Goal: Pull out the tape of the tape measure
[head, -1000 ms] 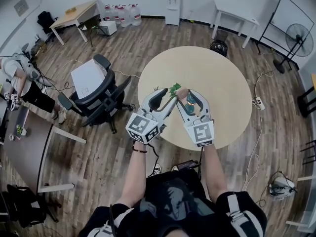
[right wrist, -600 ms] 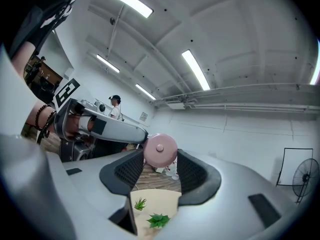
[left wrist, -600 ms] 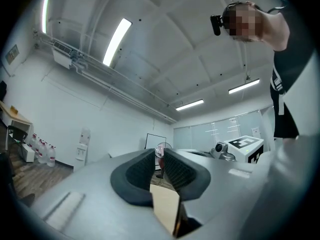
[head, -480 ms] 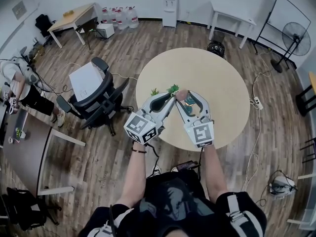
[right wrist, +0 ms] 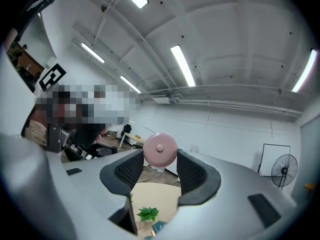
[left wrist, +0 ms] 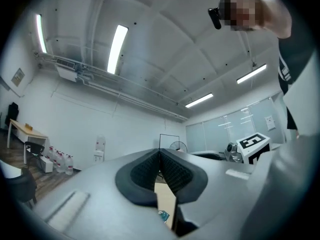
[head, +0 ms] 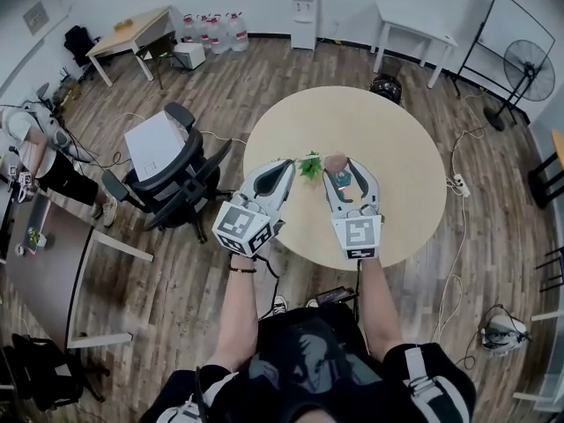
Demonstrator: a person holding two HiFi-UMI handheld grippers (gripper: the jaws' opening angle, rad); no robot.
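The round table [head: 414,148] lies under both my claws, with bare top beyond and to the right of them. My right claw [head: 338,166] reaches out level above it and pinches the tape measure [head: 336,159], a small round pink case, between its pads right at the tips. In that claw's own view the case [right wrist: 160,149] fills the gap at the pad ends.

My left claw [head: 286,167] sits just to the left of the right one, tips angled toward it. A small green plant [head: 310,165] stands on the table between and below the two tips. The left jaws have just been closing and are now pressed flat together. In the left gripper view the pads [left wrist: 172,171] meet along one seam, and I can make out nothing caught there.

I see no strip of tape running between the claws. The tape end is too small to find in any view.

I judge I am at the catch: one claw steadies the case, the other goes for the tape end. If I have the end, the next move is a straight pull with the left claw away from the right, which must keep its grip firm. If I missed, I must spread the left jaws and bring them back to the case.
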